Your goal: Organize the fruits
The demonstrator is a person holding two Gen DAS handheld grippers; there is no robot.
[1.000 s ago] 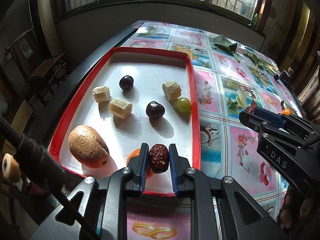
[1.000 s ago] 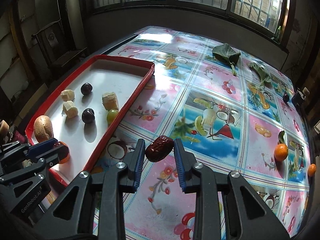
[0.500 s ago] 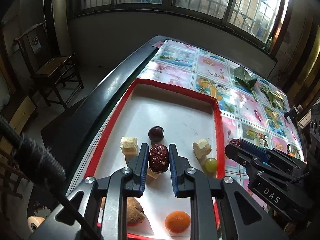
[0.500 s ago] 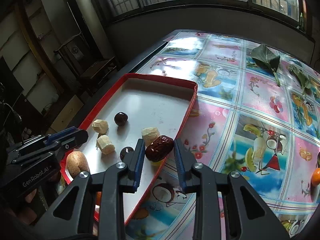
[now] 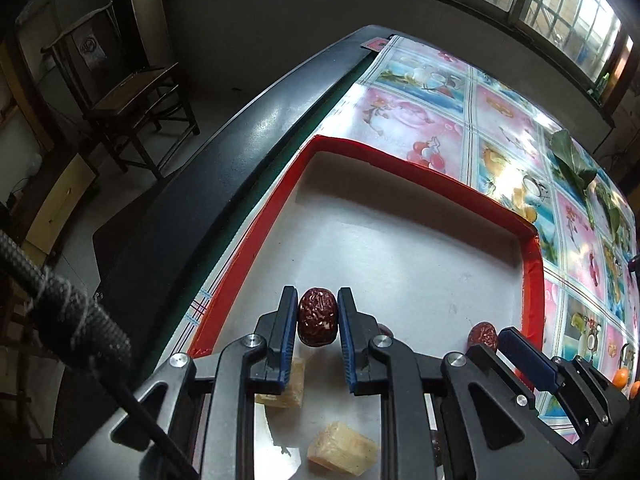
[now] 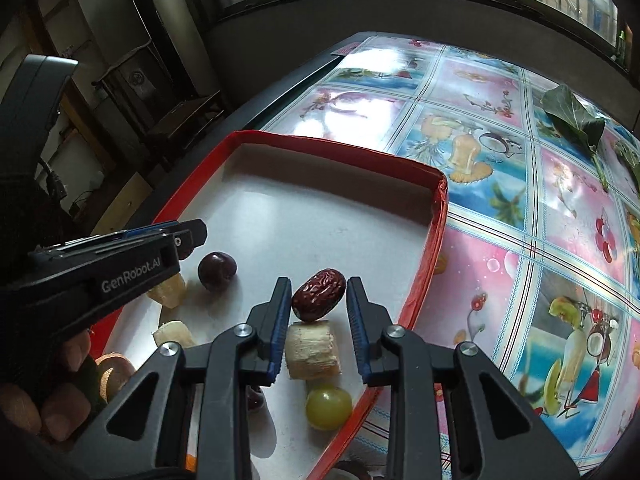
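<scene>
Above the red-rimmed tray point(image 5: 404, 160), the left gripper point(image 5: 319, 317) has its jaws clamped on a wrinkled red date point(image 5: 317, 316), held upright between the blue pads. The right gripper point(image 6: 319, 299) likewise grips a second date point(image 6: 319, 294), tilted between its jaws, over the tray's right side. On the white tray floor lie a dark plum point(image 6: 217, 265), several pale cut chunks point(image 6: 313, 349), a green grape point(image 6: 329, 407) and a brown kiwi point(image 6: 115, 372). The tray rests on the table point(image 6: 520, 216), which is covered in a fruit-print cloth, with a green leaf point(image 6: 576, 118) well apart.
</scene>
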